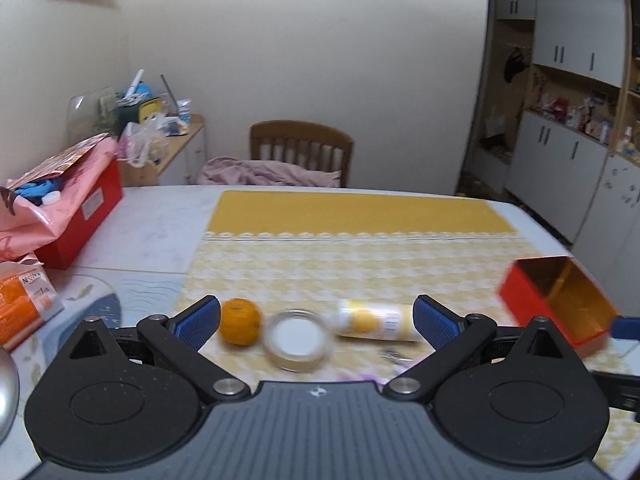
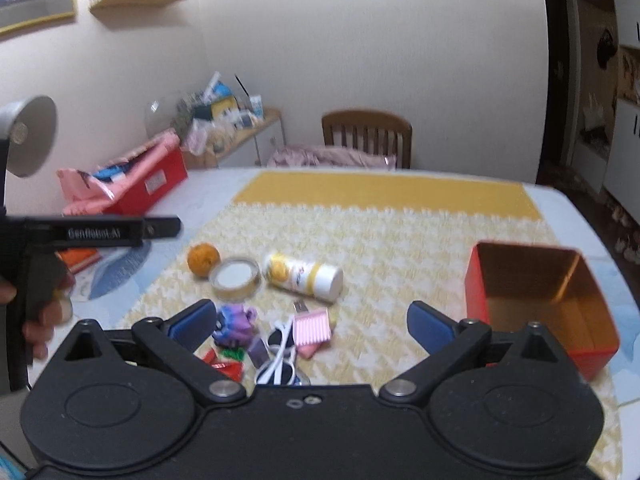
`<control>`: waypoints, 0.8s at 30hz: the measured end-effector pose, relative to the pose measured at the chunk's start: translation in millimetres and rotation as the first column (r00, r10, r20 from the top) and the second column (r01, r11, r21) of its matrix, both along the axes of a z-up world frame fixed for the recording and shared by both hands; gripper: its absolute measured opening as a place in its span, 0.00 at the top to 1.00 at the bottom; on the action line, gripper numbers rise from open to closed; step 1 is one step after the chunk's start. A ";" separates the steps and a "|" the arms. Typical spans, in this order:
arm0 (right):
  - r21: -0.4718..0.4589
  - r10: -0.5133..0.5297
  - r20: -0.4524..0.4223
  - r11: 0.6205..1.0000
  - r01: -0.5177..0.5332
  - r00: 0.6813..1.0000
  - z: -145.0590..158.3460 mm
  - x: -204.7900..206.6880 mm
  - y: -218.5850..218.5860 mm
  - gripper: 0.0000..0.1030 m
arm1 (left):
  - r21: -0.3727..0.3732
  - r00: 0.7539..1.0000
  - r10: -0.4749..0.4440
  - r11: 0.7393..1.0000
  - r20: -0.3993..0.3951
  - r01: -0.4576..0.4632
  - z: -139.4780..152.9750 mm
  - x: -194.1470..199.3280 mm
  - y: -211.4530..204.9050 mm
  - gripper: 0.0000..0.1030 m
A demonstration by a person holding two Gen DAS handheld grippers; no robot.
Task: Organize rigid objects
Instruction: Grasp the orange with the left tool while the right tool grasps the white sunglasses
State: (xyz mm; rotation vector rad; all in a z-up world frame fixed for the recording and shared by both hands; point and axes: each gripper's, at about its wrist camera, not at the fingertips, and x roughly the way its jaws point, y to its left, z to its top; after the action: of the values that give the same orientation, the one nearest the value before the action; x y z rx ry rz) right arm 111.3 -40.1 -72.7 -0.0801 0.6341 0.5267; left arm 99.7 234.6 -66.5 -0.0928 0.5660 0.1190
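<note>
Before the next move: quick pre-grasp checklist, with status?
1. Left gripper open, empty: ok.
2. Right gripper open, empty: ok.
3. Open red tin box with gold inside upright, nothing visible inside: ok.
4. Yellow-and-white plastic bottle lying on its side, apart from the round clear lidded jar: ok.
5. Small orange fruit clear of the jar: cannot tell, they look very close.
6. White sunglasses separable from the pink ridged piece: not ok, they overlap in the right wrist view.

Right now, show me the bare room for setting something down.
Free: yellow cloth between the lying bottle and the open red tin, and its far solid-yellow band. Crowded: near the sunglasses, jar and orange.
</note>
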 end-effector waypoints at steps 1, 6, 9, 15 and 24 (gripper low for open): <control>-0.008 -0.002 -0.015 1.000 0.002 1.000 -4.8 2.4 2.7 0.02 | 0.006 1.000 0.008 1.000 -0.002 -0.008 -5.2 5.3 8.6 0.00; -0.069 -0.004 -0.072 0.998 -0.001 0.997 -27.1 14.0 17.0 0.02 | 0.046 0.999 0.025 0.999 -0.032 -0.023 -30.4 33.8 41.9 0.00; -0.102 0.000 -0.090 0.995 -0.010 0.996 -38.0 21.2 26.8 0.02 | 0.044 0.997 0.032 0.999 -0.069 -0.029 -48.4 51.5 55.9 0.01; -0.149 0.017 -0.138 0.988 -0.038 0.990 -56.1 40.2 51.4 0.02 | 0.051 0.992 0.044 0.998 -0.121 -0.038 -76.2 78.4 71.9 0.01; -0.221 0.033 -0.185 0.973 -0.074 0.982 -80.9 58.9 78.3 0.04 | 0.059 0.987 0.031 0.998 -0.156 -0.022 -98.7 96.9 80.1 0.03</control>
State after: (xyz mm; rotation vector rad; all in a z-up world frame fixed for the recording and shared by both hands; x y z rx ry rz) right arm 170.2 38.2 -153.6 -0.2682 0.8704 0.5153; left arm 196.6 314.7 -165.2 -0.0355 0.7178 0.1694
